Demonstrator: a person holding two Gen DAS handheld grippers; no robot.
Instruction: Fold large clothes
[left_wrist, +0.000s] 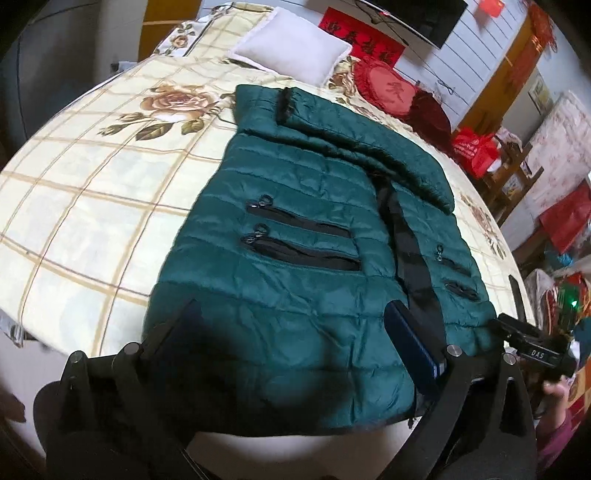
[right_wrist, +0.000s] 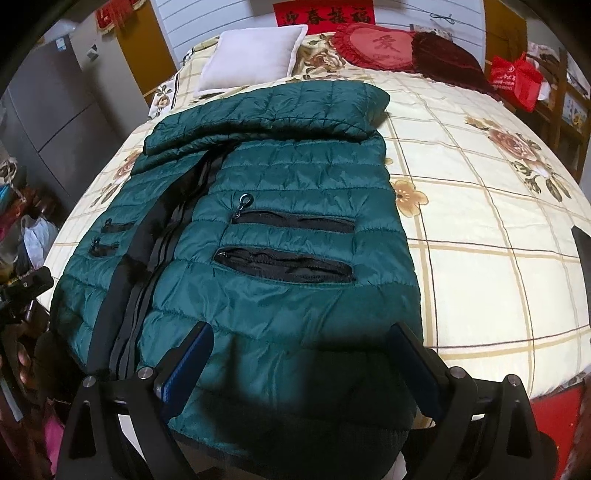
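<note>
We see our left gripper (left_wrist: 291, 332) as a matte black frame with two flat fingers (left_wrist: 406, 332) faced in dark blue pads, and round silver screw heads (left_wrist: 453, 350) at the finger joints. Our right gripper (right_wrist: 301, 354) is built the same: black angular brackets with triangular cut-outs, blue-edged pads (right_wrist: 186, 365) and silver screws (right_wrist: 457, 373). In the left wrist view the side of the right gripper's black body carries small white letters reading DAS (left_wrist: 538, 352). Below it a pink-purple sleeve (left_wrist: 557, 435) covers our right arm
</note>
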